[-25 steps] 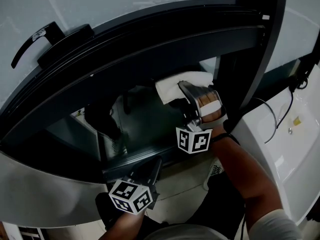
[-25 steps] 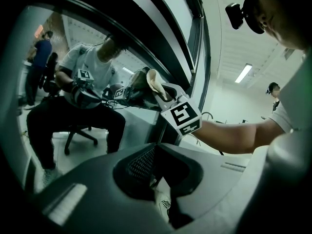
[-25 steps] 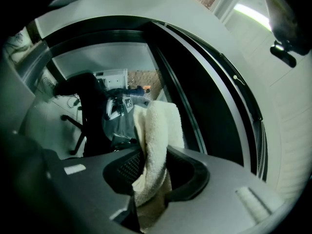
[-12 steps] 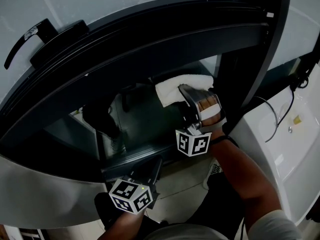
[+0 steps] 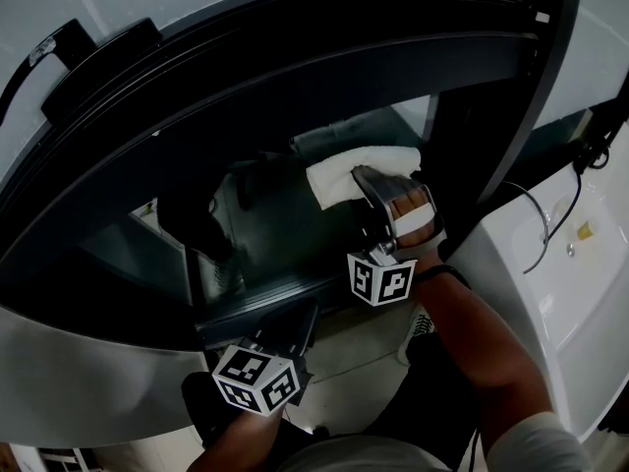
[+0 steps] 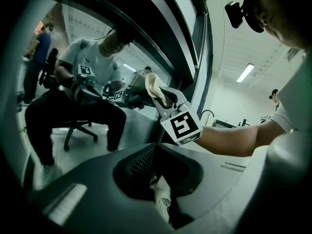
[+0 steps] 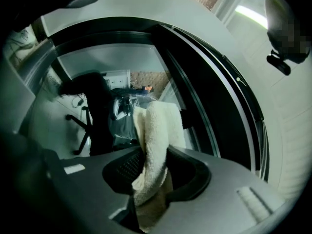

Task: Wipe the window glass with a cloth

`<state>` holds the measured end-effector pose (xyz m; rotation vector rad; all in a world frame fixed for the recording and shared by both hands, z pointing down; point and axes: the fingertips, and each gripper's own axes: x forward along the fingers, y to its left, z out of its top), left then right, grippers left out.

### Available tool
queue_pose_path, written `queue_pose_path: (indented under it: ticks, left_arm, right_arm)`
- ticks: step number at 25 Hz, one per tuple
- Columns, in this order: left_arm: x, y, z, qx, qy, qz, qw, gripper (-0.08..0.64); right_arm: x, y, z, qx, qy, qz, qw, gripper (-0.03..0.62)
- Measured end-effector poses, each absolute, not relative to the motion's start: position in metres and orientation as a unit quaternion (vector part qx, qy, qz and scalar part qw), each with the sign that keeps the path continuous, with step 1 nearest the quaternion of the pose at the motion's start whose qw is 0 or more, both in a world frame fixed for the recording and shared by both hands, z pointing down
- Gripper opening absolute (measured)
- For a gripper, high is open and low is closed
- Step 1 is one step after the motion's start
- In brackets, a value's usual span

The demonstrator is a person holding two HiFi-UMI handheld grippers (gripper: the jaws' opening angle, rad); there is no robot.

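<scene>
Cloth [image 7: 161,126] clamped in right tongs [image 7: 156,156] at window glass [image 5: 280,236]; left tongs [image 6: 155,149] together, empty.

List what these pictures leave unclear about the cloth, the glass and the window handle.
Head view: whether the cloth touches the glass; the right tool and the cloth's own folds cover the contact.
Head view: the window handle's tip, cut off by the left edge.
All views: smears on the glass, lost in dark reflections.
</scene>
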<state>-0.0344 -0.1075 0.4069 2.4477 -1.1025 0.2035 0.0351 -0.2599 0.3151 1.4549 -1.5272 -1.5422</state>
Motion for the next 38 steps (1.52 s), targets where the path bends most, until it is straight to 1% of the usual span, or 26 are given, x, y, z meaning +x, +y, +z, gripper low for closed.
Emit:
queue_pose_path:
  ticks: [27, 38]
  left_arm:
    - [-0.034, -0.107, 0.427, 0.882, -0.398, 0.081, 0.238, 0.017]
    - [-0.032, -0.107, 0.435, 0.882, -0.395, 0.088, 0.243, 0.017]
  right_arm:
    - [0.036, -0.26, 0.358, 0.535, -0.576, -0.554, 0.273, 0.127]
    - [0.035, -0.26, 0.369, 0.535, -0.586, -0.543, 0.274, 0.124]
